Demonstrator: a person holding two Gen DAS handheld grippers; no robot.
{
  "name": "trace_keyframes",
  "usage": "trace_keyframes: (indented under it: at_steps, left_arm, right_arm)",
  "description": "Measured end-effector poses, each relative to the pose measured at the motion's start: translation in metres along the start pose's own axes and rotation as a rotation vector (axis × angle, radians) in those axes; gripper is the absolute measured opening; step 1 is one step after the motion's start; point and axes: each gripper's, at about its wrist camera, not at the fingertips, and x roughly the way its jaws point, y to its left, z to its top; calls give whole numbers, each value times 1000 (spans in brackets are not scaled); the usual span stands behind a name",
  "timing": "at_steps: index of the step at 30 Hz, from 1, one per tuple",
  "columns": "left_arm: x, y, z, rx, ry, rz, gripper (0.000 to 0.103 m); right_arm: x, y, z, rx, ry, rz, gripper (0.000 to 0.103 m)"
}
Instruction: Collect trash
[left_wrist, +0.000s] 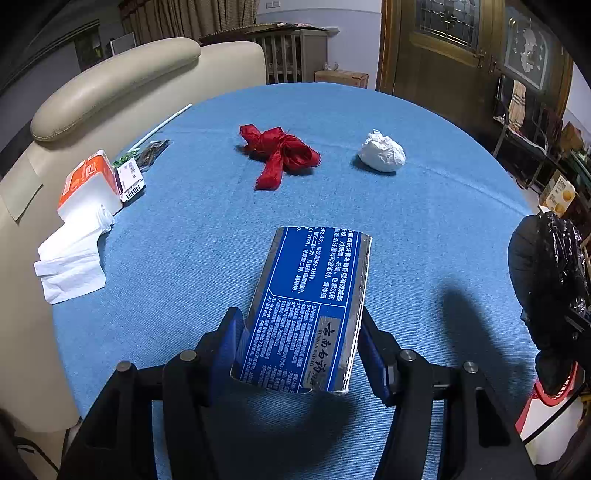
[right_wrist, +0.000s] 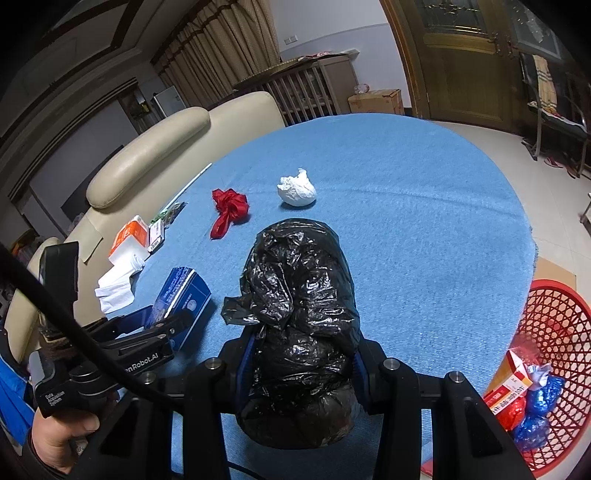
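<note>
Left wrist view: left gripper (left_wrist: 299, 347) clamped on a blue toothpaste box (left_wrist: 308, 306), lifted slightly above the blue tablecloth (left_wrist: 424, 221), pads pressing both long sides. Beyond it, red ribbon (left_wrist: 280, 153) and crumpled white paper ball (left_wrist: 382, 151) lying apart on the cloth. Near the left edge, an orange tissue pack (left_wrist: 86, 181) with loose tissues (left_wrist: 72, 258) spilling out.

Right wrist view: right gripper (right_wrist: 301, 354) closed on a crumpled black plastic bag (right_wrist: 301, 295), held above the cloth. Red basket (right_wrist: 550, 354) on the floor at right, beside the table, already holding a carton and blue wrappers. Hand (right_wrist: 61, 437) gripping the left tool's handle at lower left.
</note>
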Motion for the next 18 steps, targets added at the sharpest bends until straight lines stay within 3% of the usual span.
trace_keyframes:
  at_steps: [18]
  left_arm:
    - [-17,-4,23,3,-18,-7,62]
  right_arm:
    - [-23,-10,20,50,-26,-10,47]
